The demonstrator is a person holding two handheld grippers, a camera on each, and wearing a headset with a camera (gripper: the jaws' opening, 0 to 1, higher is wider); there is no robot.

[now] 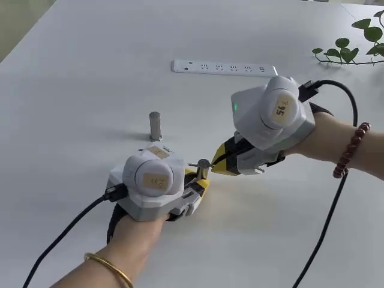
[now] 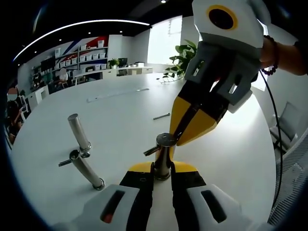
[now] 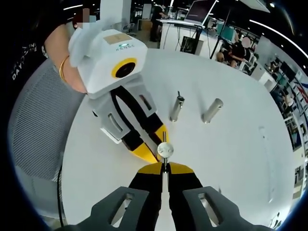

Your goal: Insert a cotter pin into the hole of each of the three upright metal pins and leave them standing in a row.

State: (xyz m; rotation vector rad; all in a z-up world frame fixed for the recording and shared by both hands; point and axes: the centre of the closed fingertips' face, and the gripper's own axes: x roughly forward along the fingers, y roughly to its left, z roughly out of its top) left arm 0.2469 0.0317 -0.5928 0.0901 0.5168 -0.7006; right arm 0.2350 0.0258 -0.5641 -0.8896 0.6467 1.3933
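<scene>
Left fingers: clamped narrow on the lower shank of a metal pin. They hold it upright so the cross hole in its head can't spin away. Can't tell if its foot is actually touching down, the fingers hide it.
Right fingers: pinched almost flat together on a cotter pin. It's a skinny thing, so there's barely any gap.
Why they face off: the right gripper comes at the pin head side-on and level with the hole, so the push runs straight along it. The left gripper braces low and leaves the head clear.
Cotter pin: one end pokes out the far side of the head in the left gripper view, so I'd say it's through. No idea if it's fully seated.
Finished pin: stands off to the side with a cotter pin across its top.
Bare pin: just beside the finished one, nothing in its hole that I can see.
Spare cotter pin: lying flat on the counter farther back, well apart from the pins. Presumably it's for the bare one.
Progress: second of three, by my reckoning.
Risk: if the left lets go while the right is pulling off, the pin could tip over.
</scene>
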